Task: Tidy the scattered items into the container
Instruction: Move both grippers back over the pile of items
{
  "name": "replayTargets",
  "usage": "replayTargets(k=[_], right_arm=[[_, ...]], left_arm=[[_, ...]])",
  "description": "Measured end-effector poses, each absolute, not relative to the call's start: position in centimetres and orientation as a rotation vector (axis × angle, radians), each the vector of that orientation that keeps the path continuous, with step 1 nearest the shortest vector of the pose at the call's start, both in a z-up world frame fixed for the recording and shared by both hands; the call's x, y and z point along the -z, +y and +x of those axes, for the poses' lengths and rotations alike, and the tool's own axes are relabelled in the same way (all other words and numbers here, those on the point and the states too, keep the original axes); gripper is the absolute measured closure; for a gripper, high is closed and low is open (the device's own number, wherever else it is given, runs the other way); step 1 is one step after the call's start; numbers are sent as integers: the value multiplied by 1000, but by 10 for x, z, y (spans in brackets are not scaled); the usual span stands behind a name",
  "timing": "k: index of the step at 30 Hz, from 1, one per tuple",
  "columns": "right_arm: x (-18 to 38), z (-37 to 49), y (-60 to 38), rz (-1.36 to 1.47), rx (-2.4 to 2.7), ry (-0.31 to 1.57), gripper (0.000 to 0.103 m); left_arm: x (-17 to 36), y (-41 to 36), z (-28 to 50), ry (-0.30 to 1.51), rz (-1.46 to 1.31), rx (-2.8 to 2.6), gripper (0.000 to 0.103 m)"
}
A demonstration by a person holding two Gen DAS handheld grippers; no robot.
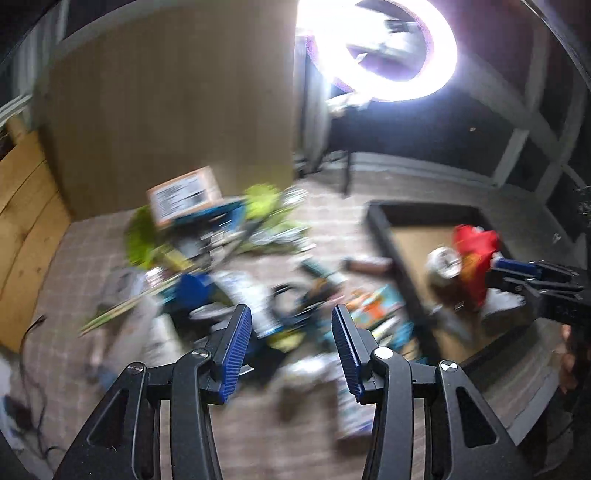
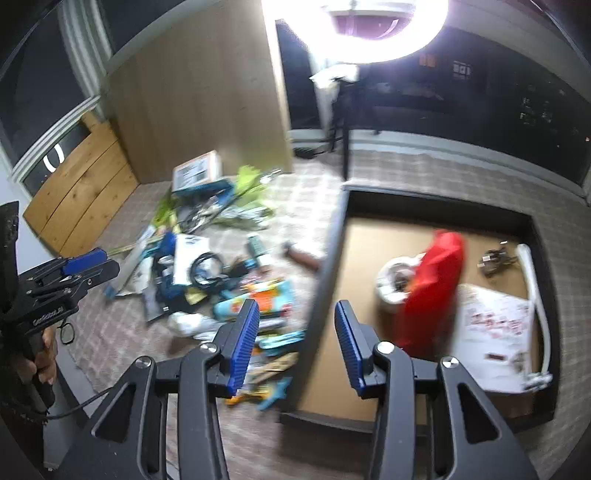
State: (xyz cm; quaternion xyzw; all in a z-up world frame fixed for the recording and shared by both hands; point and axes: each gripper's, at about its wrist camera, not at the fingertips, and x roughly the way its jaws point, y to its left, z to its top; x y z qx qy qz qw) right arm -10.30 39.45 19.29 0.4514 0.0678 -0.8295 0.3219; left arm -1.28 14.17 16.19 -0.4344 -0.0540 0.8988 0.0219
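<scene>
A heap of scattered items (image 1: 229,266) lies on the patterned rug: packets, cables, green wrappers, a cardboard box (image 1: 184,194). It also shows in the right wrist view (image 2: 221,273). A black-rimmed container (image 2: 436,206) sits to the right, holding a red bag (image 2: 432,291), a tape roll (image 2: 395,280), a white sheet (image 2: 495,328) and small dark parts. My left gripper (image 1: 291,347) is open and empty above the heap. My right gripper (image 2: 295,343) is open and empty over the container's left wall. The views are motion-blurred.
A tall wooden panel (image 2: 199,92) and a lighter wood board (image 2: 81,184) stand behind the heap. A bright ring light (image 2: 354,33) on a stand is at the back. Loose packets (image 2: 266,373) lie beside the container's left wall.
</scene>
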Motion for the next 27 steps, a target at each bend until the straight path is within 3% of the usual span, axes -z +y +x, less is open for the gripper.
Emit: replayTargets(k=[7, 12, 18, 23, 27], right_arm=[[-172, -67, 346, 1219, 2091, 184, 61], [-147, -43, 326, 1289, 2072, 207, 61], [-114, -26, 327, 1402, 2101, 215, 61], [-100, -18, 328, 1438, 2128, 180, 50], [-97, -13, 323, 1431, 2155, 180, 49]], left_arm=[[-131, 51, 20, -202, -1499, -2803, 60], [-112, 31, 33, -181, -1540, -2748, 60], [-92, 59, 28, -180, -1516, -2594, 60], [-89, 113, 12, 15, -1401, -2476, 60], [-87, 147, -6, 170, -1307, -2382, 60]])
